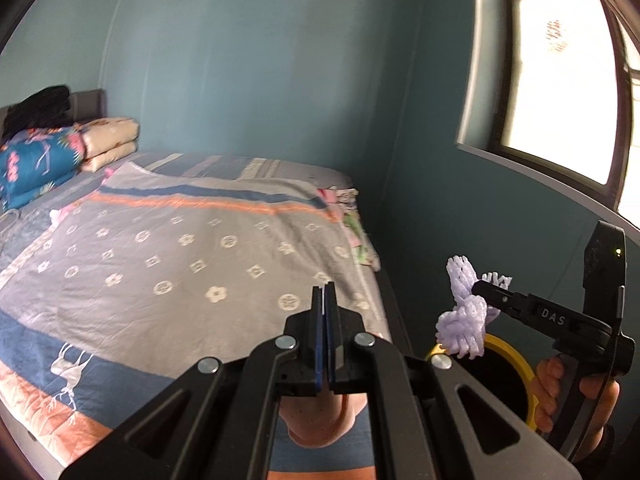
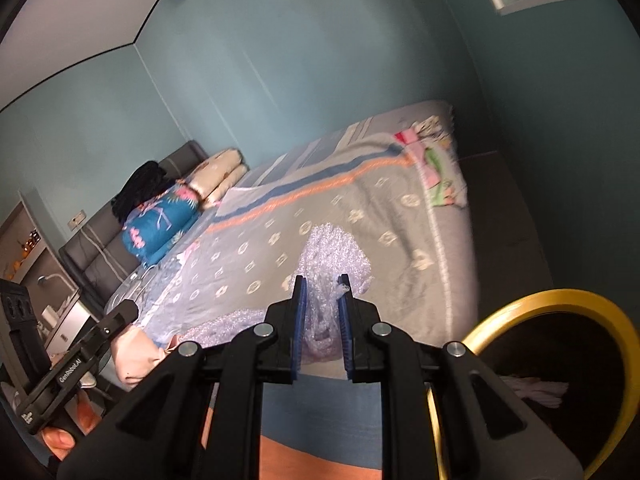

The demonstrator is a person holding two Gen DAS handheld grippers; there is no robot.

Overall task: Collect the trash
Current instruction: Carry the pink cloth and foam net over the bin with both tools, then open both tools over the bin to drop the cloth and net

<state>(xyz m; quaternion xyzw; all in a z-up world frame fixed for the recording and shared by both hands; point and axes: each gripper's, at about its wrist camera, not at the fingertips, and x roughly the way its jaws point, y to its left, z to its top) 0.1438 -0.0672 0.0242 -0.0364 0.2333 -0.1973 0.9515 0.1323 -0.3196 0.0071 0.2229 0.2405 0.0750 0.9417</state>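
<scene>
My right gripper point(image 2: 323, 280) is shut on a piece of pale purple foam netting point(image 2: 332, 256), held in the air over the bed's near edge. In the left wrist view the same netting point(image 1: 464, 320) hangs from the right gripper point(image 1: 480, 289) just above the bin. The bin point(image 2: 576, 364) is black with a yellow rim point(image 1: 508, 350) and stands on the floor beside the bed; some white trash lies inside it. My left gripper point(image 1: 325, 286) is shut and empty, raised over the bed's near edge.
The bed point(image 1: 168, 248) carries a grey patterned blanket with blue and orange stripes. Folded quilts point(image 1: 68, 152) sit at the headboard. A teal wall and a window point(image 1: 560, 80) stand to the right. A shelf unit point(image 2: 36, 264) stands far left.
</scene>
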